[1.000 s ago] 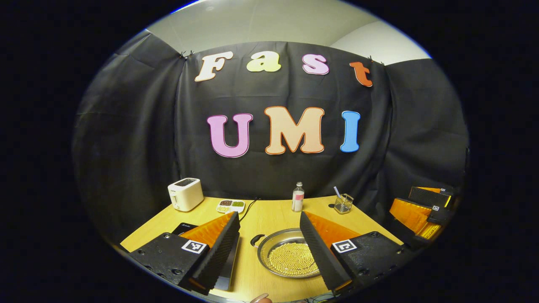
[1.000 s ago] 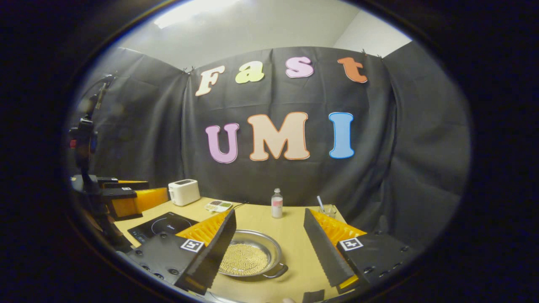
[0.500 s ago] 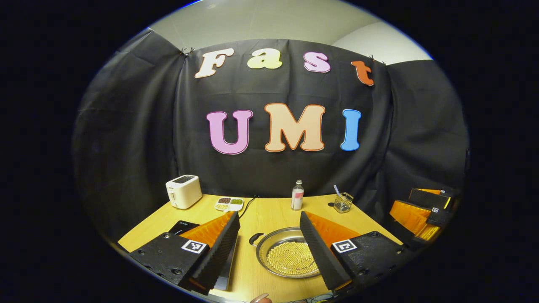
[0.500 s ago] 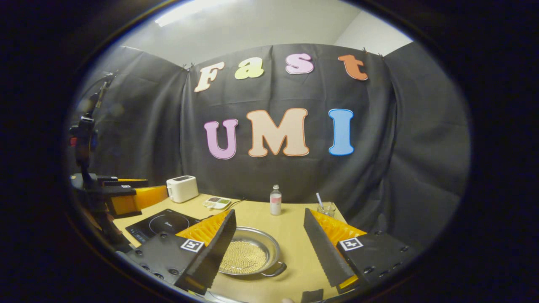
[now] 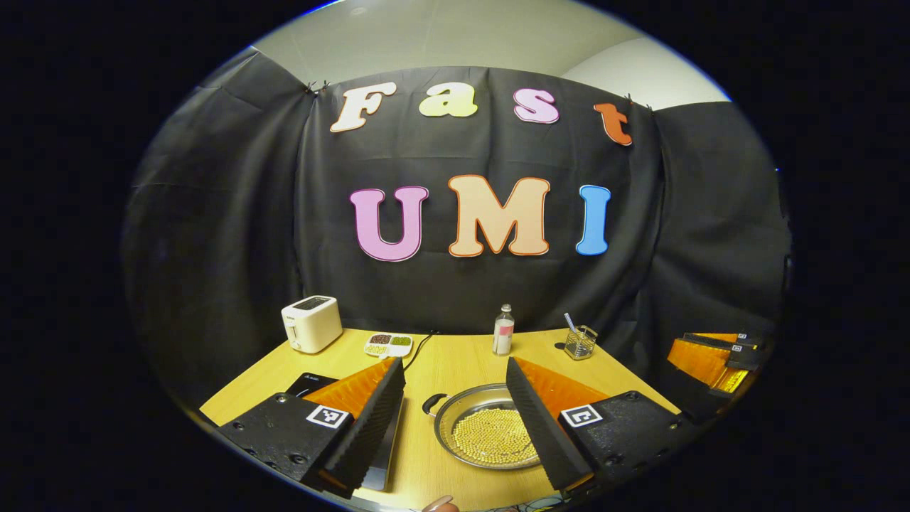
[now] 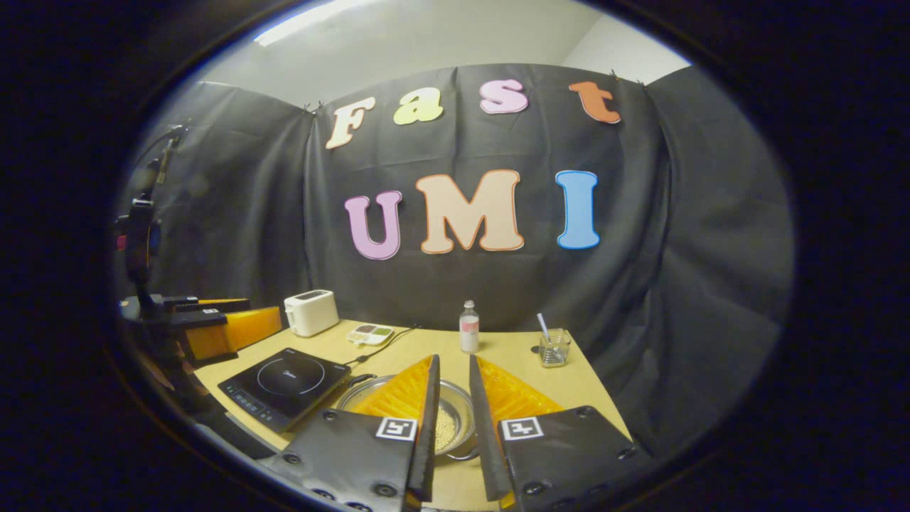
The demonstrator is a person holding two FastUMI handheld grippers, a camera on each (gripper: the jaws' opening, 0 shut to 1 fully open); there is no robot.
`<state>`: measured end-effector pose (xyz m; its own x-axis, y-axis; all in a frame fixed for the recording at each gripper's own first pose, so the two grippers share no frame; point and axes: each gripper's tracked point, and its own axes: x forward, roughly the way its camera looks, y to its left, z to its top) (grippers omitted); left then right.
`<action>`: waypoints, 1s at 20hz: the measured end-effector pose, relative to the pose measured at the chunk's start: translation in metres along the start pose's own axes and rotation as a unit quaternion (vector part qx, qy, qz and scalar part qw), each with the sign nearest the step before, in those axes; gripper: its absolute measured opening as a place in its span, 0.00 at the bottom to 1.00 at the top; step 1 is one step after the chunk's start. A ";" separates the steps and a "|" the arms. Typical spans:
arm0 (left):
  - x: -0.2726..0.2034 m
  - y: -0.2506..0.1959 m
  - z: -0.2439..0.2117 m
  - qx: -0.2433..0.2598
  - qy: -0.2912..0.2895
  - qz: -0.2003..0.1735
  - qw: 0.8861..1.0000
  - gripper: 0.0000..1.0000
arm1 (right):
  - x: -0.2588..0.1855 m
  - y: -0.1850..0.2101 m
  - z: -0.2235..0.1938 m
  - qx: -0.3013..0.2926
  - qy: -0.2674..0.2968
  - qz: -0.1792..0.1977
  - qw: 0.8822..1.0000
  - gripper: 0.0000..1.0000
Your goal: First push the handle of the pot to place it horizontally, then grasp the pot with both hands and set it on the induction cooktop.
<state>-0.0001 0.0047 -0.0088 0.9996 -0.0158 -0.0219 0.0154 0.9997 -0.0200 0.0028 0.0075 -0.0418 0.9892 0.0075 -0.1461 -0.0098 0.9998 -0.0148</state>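
Note:
A shallow steel pot (image 5: 487, 435) full of small golden beads sits on the wooden table (image 5: 455, 363), between the fingers of my open left gripper (image 5: 455, 373), which hovers nearer than it. One loop handle (image 5: 431, 404) points far left. The black induction cooktop (image 5: 309, 384) lies left of the pot, mostly behind my left finger. In the right gripper view the cooktop (image 6: 284, 384) shows whole, and the pot (image 6: 449, 425) lies behind my right gripper (image 6: 453, 363), whose fingers stand almost together with nothing between them. The left gripper (image 6: 213, 327) shows at far left, the right gripper (image 5: 714, 355) at far right.
Along the back edge stand a white toaster (image 5: 311, 324), a small divided dish of beans (image 5: 389, 344), a bottle (image 5: 502, 333) and a glass jar with a straw (image 5: 580, 343). A cable (image 5: 419, 350) runs from the back to the cooktop. A fingertip (image 5: 441, 503) shows at the bottom.
My right gripper's fingers have closed from wide apart to a narrow gap, and its view has shifted so the cooktop shows fully. The left gripper has hardly moved.

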 end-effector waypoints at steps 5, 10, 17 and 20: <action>-0.001 0.000 -0.002 -0.002 0.001 0.001 1.000 0.92 | -0.003 0.001 0.000 -0.008 -0.001 0.004 1.000 0.24; -0.002 -0.001 0.000 -0.002 0.000 0.004 1.000 0.93 | 0.004 -0.007 0.002 -0.011 -0.003 -0.007 1.000 0.25; -0.002 -0.002 -0.003 -0.007 0.003 0.012 1.000 0.92 | -0.002 -0.009 -0.019 0.008 0.026 0.016 1.000 0.02; -0.003 -0.002 -0.007 -0.007 0.008 0.026 1.000 0.92 | -0.002 -0.008 -0.035 -0.004 0.055 0.035 0.998 0.02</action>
<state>-0.0028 0.0029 -0.0161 0.9986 0.0350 -0.0400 -0.0363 0.9988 -0.0329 -0.0041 -0.0007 -0.0763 0.9642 0.0753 -0.2543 -0.0802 0.9967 -0.0088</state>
